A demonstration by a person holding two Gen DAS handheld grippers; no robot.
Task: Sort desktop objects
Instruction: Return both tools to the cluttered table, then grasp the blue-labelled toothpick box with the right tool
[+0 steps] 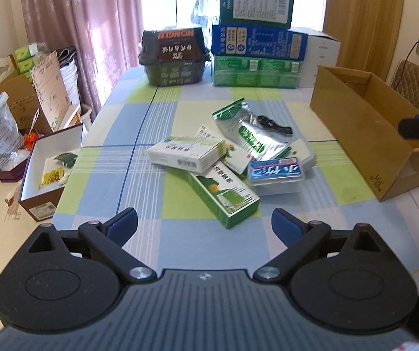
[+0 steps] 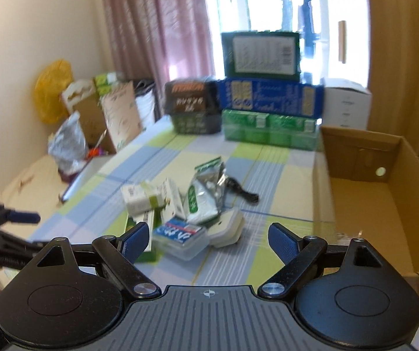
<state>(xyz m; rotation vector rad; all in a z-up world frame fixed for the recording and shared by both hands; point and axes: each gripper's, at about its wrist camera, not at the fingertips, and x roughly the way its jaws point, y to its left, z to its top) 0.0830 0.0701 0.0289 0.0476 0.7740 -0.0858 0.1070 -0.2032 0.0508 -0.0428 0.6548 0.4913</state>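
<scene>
**Hovering over the pile with both tools spread**

Holding a gripper in each hand, I had both over the near edge of the checked tablecloth point(image 1: 139, 117), aimed down at the heap of small things in the middle of the table. My left gripper point(image 1: 204, 223) stood wide apart with nothing between its blue pads; the long green carton point(image 1: 224, 199) lay just ahead of it, its near corner reaching toward the gap but touching neither finger. Resting across the far end of that carton was the white medicine box point(image 1: 184, 153), and behind it the silver foil pouch point(image 1: 250, 134) with a black cable point(image 1: 273, 125) beside it. To the right of the carton sat the clear plastic case with the blue label point(image 1: 276, 172), with a white adapter point(image 1: 304, 152) just behind it.

My right gripper point(image 2: 207, 237) was likewise spread wide and had hold of nothing. From its camera the blue-labelled case point(image 2: 180, 234) lay right between and just beyond the fingertips, apart from both pads. That view was blurred, so I could not make out the finer details of the pile.

The open cardboard box point(image 1: 364, 128) stood on the table's right side, well apart from the heap and close to my right tool. At the back, stacked cartons point(image 1: 256, 38) and a dark basket point(image 1: 174, 58) lined the far edge. A white-lined box point(image 1: 48, 169) sat off the table's left side.
</scene>
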